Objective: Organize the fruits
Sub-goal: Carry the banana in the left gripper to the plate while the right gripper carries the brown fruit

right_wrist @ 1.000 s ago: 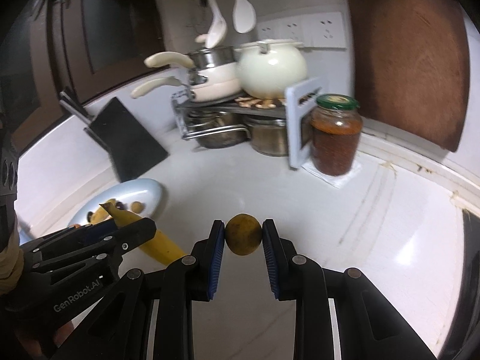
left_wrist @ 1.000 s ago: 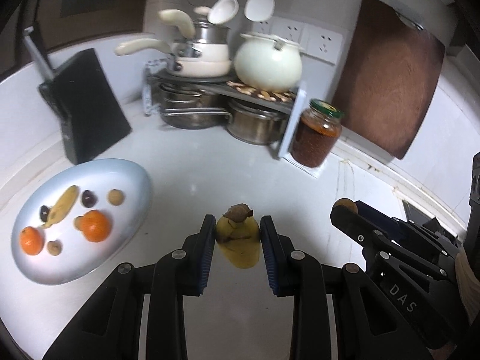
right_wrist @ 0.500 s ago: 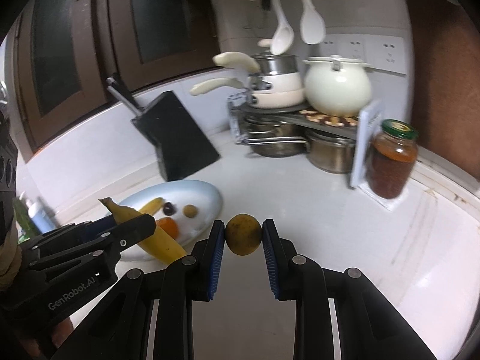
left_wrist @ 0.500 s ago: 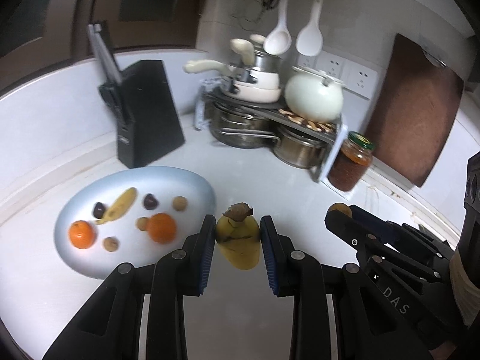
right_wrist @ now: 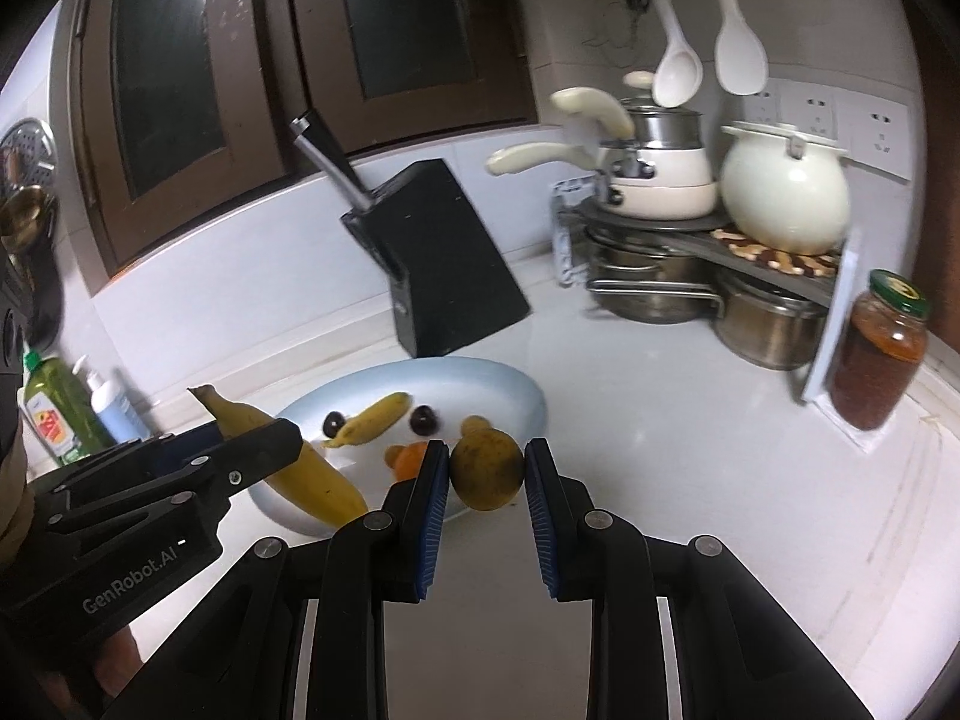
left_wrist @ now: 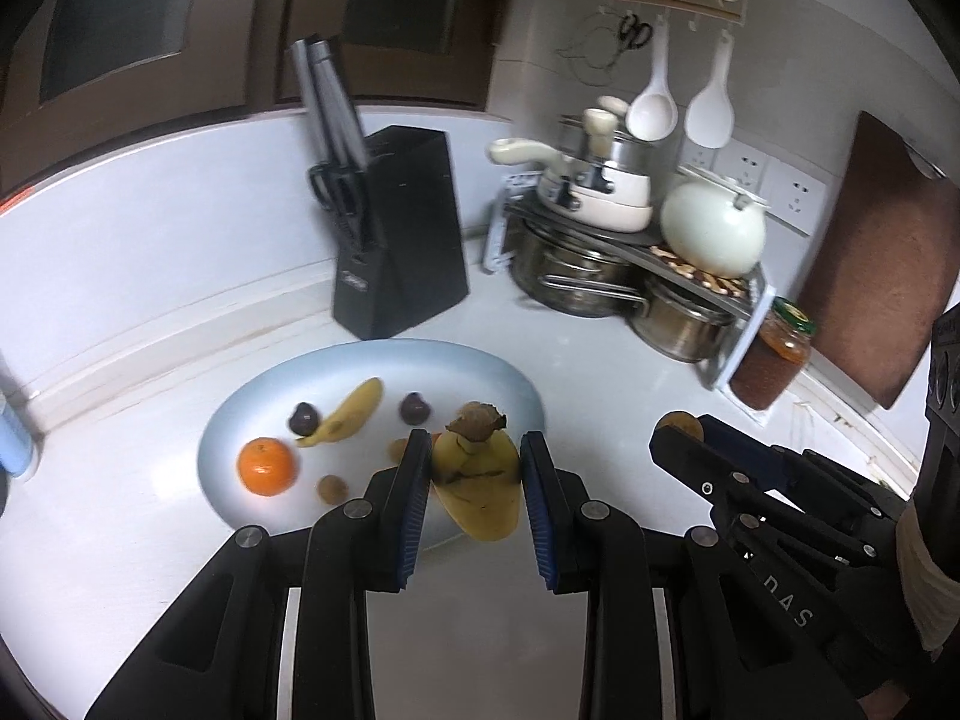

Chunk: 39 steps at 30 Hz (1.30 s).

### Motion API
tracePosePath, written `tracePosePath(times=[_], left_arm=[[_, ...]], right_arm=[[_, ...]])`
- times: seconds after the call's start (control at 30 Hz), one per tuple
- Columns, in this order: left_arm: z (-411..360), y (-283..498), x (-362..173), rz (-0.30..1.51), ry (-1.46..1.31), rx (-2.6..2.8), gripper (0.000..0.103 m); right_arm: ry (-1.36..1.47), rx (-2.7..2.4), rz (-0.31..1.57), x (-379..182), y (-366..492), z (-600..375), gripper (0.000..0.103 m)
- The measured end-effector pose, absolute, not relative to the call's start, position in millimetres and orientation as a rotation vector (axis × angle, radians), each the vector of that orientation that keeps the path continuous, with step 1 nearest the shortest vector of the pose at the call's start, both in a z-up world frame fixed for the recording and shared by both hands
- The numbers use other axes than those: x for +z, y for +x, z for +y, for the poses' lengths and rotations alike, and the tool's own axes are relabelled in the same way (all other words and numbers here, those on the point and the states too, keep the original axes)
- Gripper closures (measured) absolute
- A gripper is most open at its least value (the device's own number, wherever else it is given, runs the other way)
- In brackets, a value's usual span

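My left gripper (left_wrist: 475, 450) is shut on a yellow banana (left_wrist: 477, 483), stem end forward, held above the near rim of the pale blue oval plate (left_wrist: 516, 378). On that plate lie a small banana (left_wrist: 354, 411), an orange (left_wrist: 267, 466), two dark round fruits and small brown ones. My right gripper (right_wrist: 487, 459) is shut on a round yellow-brown fruit (right_wrist: 486, 468), just right of the plate (right_wrist: 510, 387). The left gripper with its banana (right_wrist: 300, 468) shows at the left of the right wrist view; the right gripper (left_wrist: 681, 429) shows at the right of the left wrist view.
A black knife block (left_wrist: 399, 240) stands behind the plate. A rack of steel pots (left_wrist: 630, 276) with a cream kettle (left_wrist: 714, 228) fills the back corner. A jar of red sauce (left_wrist: 771, 360) and a wooden board (left_wrist: 882, 276) stand right. Soap bottles (right_wrist: 60, 408) stand far left.
Both grippers have swung left together with their fruits still held. The plate now lies right in front of them instead of off to the left.
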<state>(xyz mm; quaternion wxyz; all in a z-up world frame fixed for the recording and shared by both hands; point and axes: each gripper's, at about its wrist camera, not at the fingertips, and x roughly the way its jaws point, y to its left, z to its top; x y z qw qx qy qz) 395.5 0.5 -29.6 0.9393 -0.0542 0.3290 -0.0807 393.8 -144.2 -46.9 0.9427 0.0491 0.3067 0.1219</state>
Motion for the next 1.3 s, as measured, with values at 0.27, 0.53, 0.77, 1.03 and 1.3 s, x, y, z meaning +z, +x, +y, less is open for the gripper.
tracePosePath(times=[0.27, 0.53, 0.77, 1.03, 1.3], left_arm=[[21, 409, -43, 0.708, -0.128, -0.123, 0.073], [31, 432, -64, 0.769, -0.149, -0.127, 0.073], [33, 459, -82, 0.832, -0.168, -0.163, 0.073], [36, 477, -91, 0.857, -0.142, -0.156, 0.073], [41, 489, -100, 0.88, -0.131, -0.16, 0.073]], right_arm=[[0.086, 0.281, 0.655, -57, 412, -122, 0.076], [0.076, 0.283, 0.697, -72, 434, -112, 0.076], [0.074, 0.27, 0.741, -87, 457, -109, 0.076], [0.061, 0.262, 0.77, -100, 479, -104, 0.076], [0.057, 0.265, 0.81, -113, 496, -97, 0.076]])
